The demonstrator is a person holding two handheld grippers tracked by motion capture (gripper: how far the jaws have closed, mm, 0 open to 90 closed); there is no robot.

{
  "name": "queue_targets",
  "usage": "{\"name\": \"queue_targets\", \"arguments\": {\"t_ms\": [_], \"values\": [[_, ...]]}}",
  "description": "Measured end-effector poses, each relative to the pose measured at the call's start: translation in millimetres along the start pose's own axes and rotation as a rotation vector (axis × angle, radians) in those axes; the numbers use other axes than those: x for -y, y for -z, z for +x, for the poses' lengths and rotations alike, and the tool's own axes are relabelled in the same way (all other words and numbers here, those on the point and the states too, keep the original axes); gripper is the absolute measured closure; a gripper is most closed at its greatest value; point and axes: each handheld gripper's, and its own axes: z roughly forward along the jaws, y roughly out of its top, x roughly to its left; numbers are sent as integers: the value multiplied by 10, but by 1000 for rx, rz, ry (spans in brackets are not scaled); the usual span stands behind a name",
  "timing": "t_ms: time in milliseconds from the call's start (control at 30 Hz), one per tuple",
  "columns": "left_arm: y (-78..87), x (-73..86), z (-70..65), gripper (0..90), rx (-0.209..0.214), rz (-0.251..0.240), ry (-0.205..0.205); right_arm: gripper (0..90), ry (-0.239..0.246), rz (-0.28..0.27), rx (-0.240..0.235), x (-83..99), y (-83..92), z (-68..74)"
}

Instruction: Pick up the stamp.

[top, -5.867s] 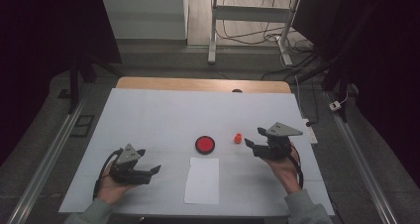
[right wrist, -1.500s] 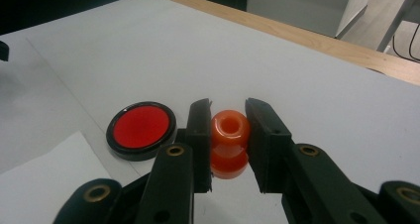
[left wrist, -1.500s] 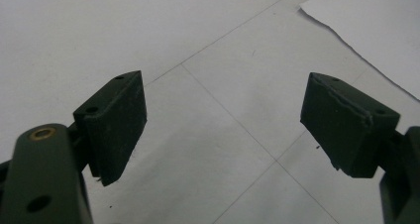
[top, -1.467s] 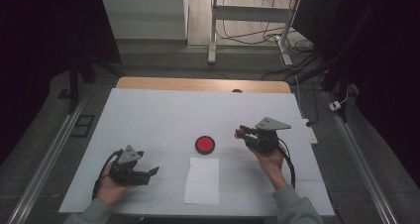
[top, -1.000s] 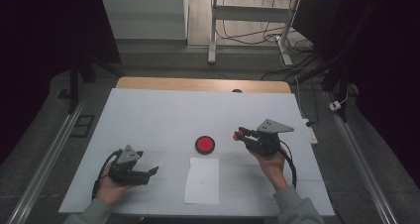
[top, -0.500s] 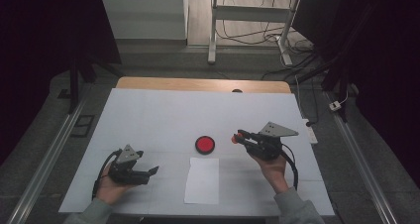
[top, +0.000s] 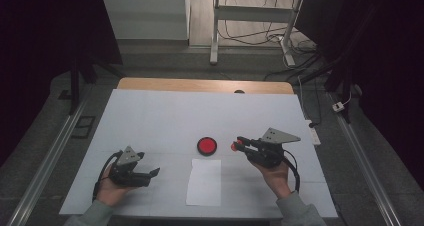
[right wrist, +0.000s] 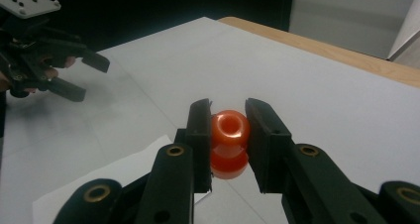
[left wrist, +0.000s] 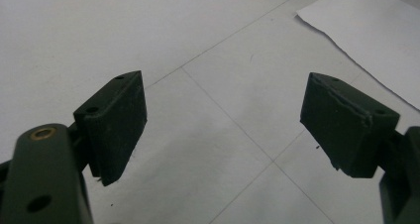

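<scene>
Bench under a white cover fills the scene, a person's forearms entering from its near edge; a blank sheet of paper lies near the middle of that edge, with a round red disc just beyond it; the right gripper hangs just to the right of the disc, its jaws pinching a small orange bead by its rounded sides, off the surface; the left gripper rests low near the front left, its jaws spread with nothing between them. Risk, judged from this grip: the bead is smooth and waisted, held only at two curved flanks, so a tilt of the wrist or a slackened squeeze could let it squirt out and roll across the flat cover toward the edge; set down off-centre on the disc, it may topple or skid off, since nothing there would stop it.
</scene>
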Motion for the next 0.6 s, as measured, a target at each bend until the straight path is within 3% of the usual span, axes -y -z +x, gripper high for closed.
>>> {"name": "queue_targets", "arguments": {"t_ms": [600], "values": [[13, 8, 0, 182, 0, 3, -1, 716, 18, 34, -69, 37, -111, 197]]}}
